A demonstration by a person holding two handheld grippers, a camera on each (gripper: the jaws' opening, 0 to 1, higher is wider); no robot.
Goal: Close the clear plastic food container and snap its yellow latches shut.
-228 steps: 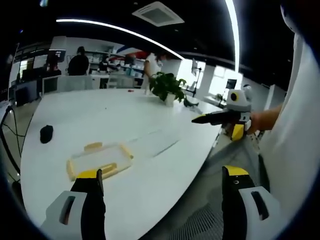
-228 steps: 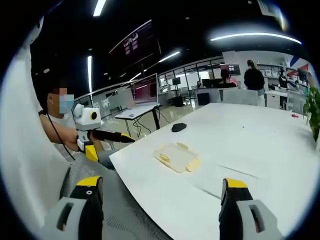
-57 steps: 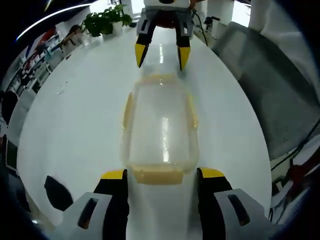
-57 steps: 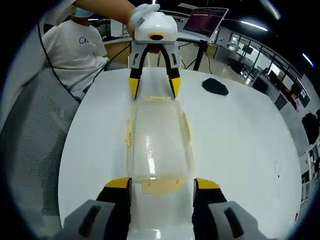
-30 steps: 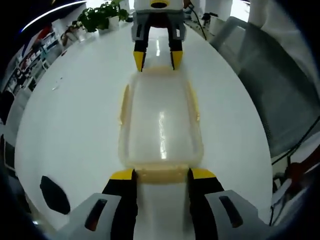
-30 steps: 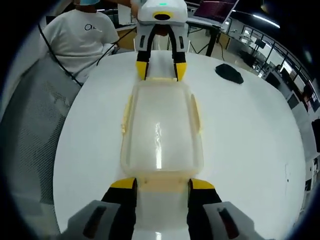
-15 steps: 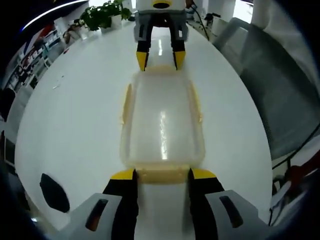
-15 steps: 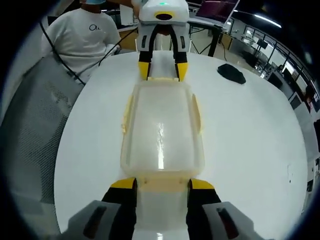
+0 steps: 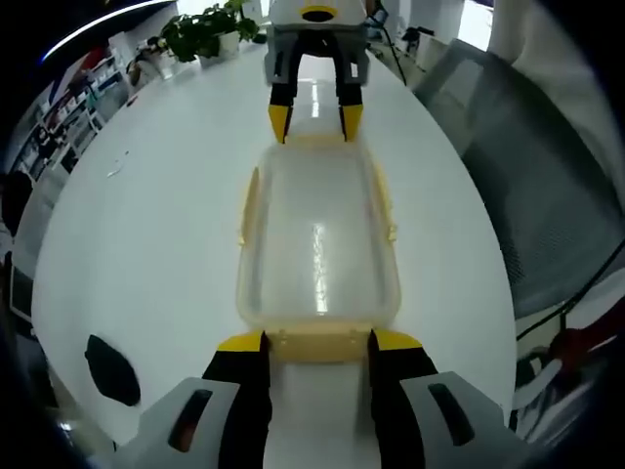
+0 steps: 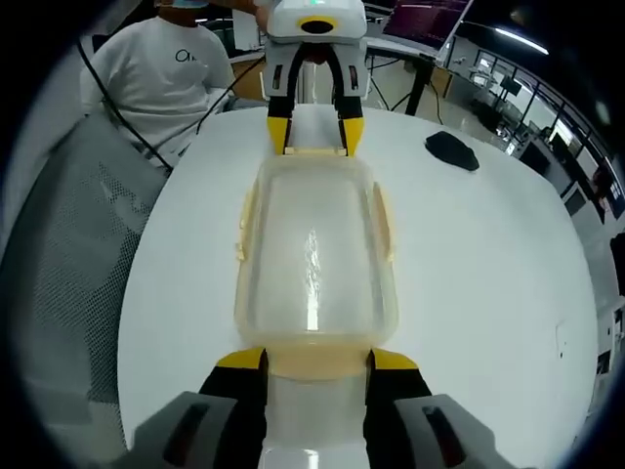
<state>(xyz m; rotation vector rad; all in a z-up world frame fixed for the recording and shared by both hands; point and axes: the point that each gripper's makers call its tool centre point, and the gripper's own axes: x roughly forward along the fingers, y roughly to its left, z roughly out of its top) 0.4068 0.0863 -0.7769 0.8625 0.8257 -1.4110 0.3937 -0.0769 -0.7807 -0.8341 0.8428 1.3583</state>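
Note:
The clear plastic container (image 9: 317,244) lies lengthwise on the white table (image 9: 146,225) with its lid down. My left gripper (image 9: 317,344) is shut on the yellow end latch (image 9: 314,345) at the near end. At the far end the right gripper (image 9: 314,122) clamps the opposite latch. In the right gripper view the same container (image 10: 312,254) runs away from my right gripper (image 10: 317,360), which is shut on its yellow end latch (image 10: 314,363), and the left gripper (image 10: 314,137) holds the far end. Yellow side latches (image 9: 383,205) (image 10: 244,230) stick out along both long sides.
A black mouse (image 9: 110,368) (image 10: 452,149) lies on the table off to one side. A potted plant (image 9: 200,34) stands at the table's far end. A grey mesh chair (image 9: 527,147) (image 10: 68,225) sits beyond the table edge, beside a person in a white shirt (image 10: 186,68).
Both grippers came from off the table to the container's two ends and their jaws narrowed onto the end latches. Over the last second almost nothing has moved.

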